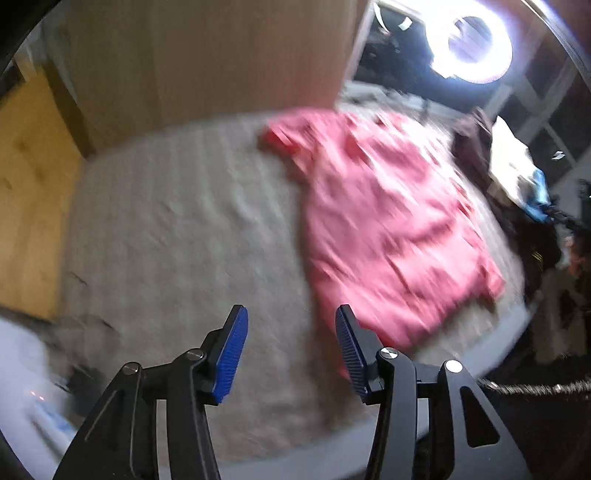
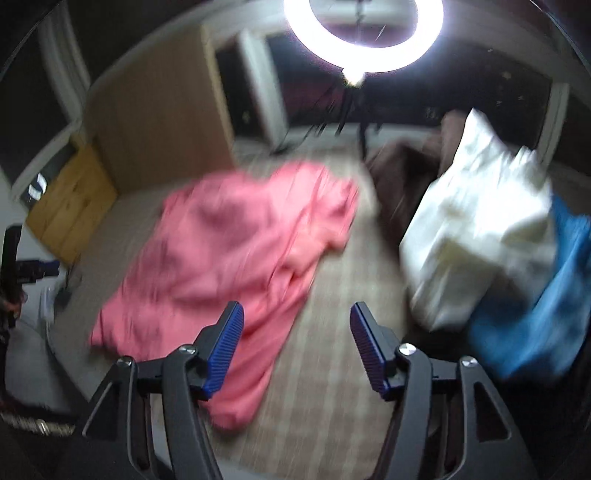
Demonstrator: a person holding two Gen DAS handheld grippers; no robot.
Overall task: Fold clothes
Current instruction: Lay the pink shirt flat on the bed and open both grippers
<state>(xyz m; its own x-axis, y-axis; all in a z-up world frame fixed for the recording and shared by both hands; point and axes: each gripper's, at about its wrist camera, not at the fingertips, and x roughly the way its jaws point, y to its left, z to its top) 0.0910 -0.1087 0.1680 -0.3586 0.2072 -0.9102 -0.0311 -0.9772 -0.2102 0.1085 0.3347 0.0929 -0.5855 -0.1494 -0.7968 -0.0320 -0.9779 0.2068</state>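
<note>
A pink garment [image 1: 388, 221] lies spread and wrinkled on a beige bed cover [image 1: 184, 229]. In the right wrist view the pink garment [image 2: 229, 258] lies left of centre on the bed cover [image 2: 340, 295]. My left gripper [image 1: 291, 321] is open and empty, above the bed near the garment's near edge. My right gripper [image 2: 297, 317] is open and empty, above the garment's right edge. Both views are motion-blurred.
A white pillow [image 2: 480, 236] and a blue cloth [image 2: 539, 310] lie at the bed's right, with brown fabric [image 2: 402, 177] behind. A bright ring light [image 2: 364, 33] stands beyond the bed. A wooden headboard [image 1: 207, 62] and yellow wooden cabinet [image 1: 29, 184] stand at left.
</note>
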